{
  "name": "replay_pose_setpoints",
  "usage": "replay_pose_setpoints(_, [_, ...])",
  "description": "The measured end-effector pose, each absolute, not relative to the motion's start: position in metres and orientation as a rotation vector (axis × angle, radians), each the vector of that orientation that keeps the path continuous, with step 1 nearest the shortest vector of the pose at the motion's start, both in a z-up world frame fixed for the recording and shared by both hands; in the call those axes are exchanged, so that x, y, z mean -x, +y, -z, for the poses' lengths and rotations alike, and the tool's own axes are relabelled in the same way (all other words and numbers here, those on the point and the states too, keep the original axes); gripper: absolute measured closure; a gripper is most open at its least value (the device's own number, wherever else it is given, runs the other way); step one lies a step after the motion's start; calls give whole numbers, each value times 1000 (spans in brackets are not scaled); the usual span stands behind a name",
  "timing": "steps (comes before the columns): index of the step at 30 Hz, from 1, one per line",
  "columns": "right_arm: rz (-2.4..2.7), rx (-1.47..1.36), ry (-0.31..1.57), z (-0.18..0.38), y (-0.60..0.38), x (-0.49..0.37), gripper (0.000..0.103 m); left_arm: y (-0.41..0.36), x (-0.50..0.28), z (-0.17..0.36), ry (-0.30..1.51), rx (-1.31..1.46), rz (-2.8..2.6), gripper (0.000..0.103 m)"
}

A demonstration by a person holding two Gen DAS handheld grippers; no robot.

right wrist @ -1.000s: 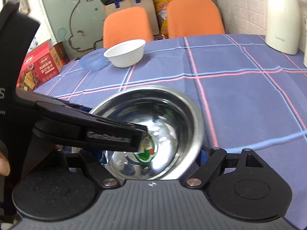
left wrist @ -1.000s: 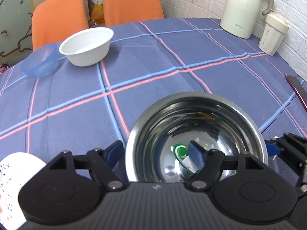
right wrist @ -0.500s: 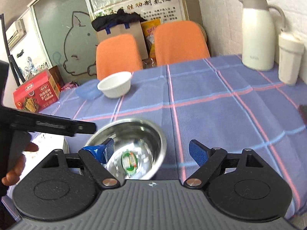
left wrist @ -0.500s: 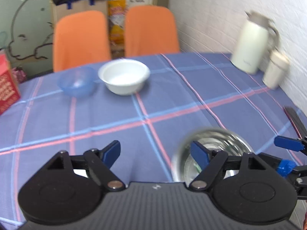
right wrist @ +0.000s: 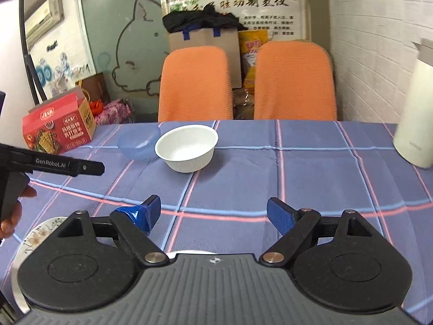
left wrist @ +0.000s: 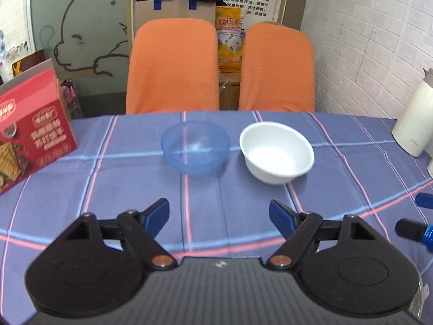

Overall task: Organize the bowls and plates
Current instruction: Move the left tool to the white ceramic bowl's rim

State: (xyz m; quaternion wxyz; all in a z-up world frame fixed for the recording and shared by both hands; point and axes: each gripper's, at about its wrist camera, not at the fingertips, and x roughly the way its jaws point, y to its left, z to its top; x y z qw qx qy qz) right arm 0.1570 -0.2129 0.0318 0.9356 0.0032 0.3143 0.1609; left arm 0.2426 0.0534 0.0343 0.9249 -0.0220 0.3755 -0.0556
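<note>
Both grippers have lifted clear of the steel bowl: left gripper point(left wrist: 219, 216) wide and empty, right gripper point(right wrist: 213, 211) likewise. Next targets, blue bowl point(left wrist: 195, 146) and white bowl point(left wrist: 276, 152), wait on the far tabletop point(left wrist: 338, 178).

Bare checked tabletop point(left wrist: 216, 197) lies open between the near edge and the 2 bowls. The blue bowl point(left wrist: 195, 146) and white bowl point(left wrist: 276, 153) stand just apart. A red box point(left wrist: 29, 140) blocks the left, a white jug point(right wrist: 416, 119) the right.
</note>
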Motion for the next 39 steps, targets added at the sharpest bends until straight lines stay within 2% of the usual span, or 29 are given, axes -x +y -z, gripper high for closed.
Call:
replay_pose_setpoints(6, [-373, 43, 717, -37, -200, -217, 30, 34, -327, -53, 774, 14, 224, 22])
replay_pose_setpoints(13, [-382, 154, 800, -12, -178, -257, 30, 2, -413, -28, 856, -144, 340, 22])
replay_pose_setpoints(29, [-462, 197, 885, 29, -137, -310, 30, -14, -451, 22, 928, -252, 368, 22])
replay_pose_setpoints(30, [-462, 197, 884, 30, -136, -310, 30, -14, -451, 22, 927, -242, 366, 24])
replay_pose_setpoints(35, [-498, 185, 819, 30, -127, -311, 32, -12, -450, 25, 943, -207, 413, 54])
replay_pose_setpoints(36, [-506, 195, 806, 30, -125, -310, 32, -13, -449, 27, 943, -215, 412, 57])
replay_pose_setpoints(39, [-512, 227, 779, 30, -119, -308, 32, -11, -445, 25, 926, -232, 403, 58])
